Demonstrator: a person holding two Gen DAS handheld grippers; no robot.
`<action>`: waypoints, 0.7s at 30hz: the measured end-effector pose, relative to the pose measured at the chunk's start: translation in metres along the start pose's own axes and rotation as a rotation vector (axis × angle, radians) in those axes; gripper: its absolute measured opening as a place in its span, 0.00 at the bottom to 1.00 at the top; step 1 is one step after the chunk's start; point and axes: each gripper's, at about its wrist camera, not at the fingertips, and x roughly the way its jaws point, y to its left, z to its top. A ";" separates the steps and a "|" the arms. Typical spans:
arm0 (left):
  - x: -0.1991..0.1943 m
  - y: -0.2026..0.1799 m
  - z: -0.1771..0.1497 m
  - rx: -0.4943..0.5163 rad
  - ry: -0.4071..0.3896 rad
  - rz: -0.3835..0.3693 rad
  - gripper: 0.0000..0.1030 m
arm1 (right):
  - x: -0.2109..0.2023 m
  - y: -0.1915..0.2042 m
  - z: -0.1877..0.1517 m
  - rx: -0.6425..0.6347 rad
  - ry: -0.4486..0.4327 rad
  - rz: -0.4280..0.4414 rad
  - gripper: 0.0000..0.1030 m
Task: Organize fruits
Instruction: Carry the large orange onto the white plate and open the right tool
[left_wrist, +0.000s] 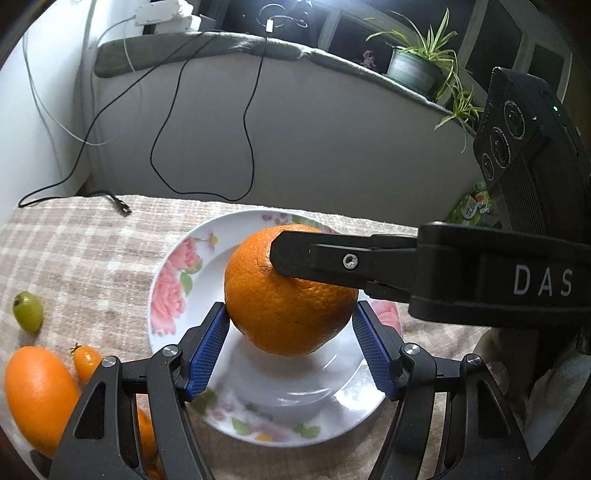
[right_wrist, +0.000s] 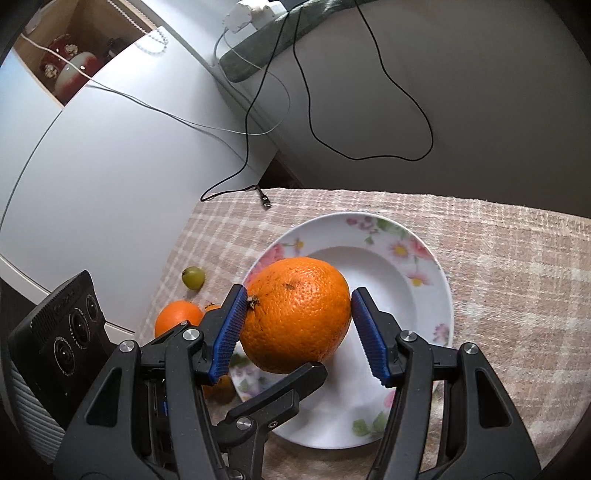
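Observation:
A large orange (left_wrist: 288, 295) hangs just above a white flowered plate (left_wrist: 177, 280). My left gripper (left_wrist: 290, 347) has a blue pad against each side of it. My right gripper (right_wrist: 295, 325) also brackets the orange (right_wrist: 295, 314); its left pad touches, and a thin gap shows at its right pad. The right gripper's finger (left_wrist: 314, 258) crosses the orange's top in the left wrist view. The left gripper's finger (right_wrist: 291, 384) sits under the orange in the right wrist view. The plate (right_wrist: 424, 258) holds no other fruit.
On the checked cloth (left_wrist: 92, 251) left of the plate lie a green fruit (left_wrist: 27, 312), a small orange tomato (left_wrist: 86, 360) and another orange fruit (left_wrist: 37, 395). A black cable end (left_wrist: 122, 205) lies at the cloth's far edge. A wall and a ledge with a potted plant (left_wrist: 417, 62) stand behind.

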 end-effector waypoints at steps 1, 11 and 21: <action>0.002 0.000 0.000 0.001 0.006 0.001 0.67 | 0.001 -0.002 0.000 0.004 0.002 -0.001 0.60; 0.014 -0.004 0.001 0.021 0.031 0.022 0.67 | 0.007 -0.009 0.000 -0.002 0.015 -0.023 0.60; 0.020 -0.016 0.002 0.047 0.037 0.044 0.67 | 0.002 -0.006 0.003 -0.017 -0.004 -0.048 0.66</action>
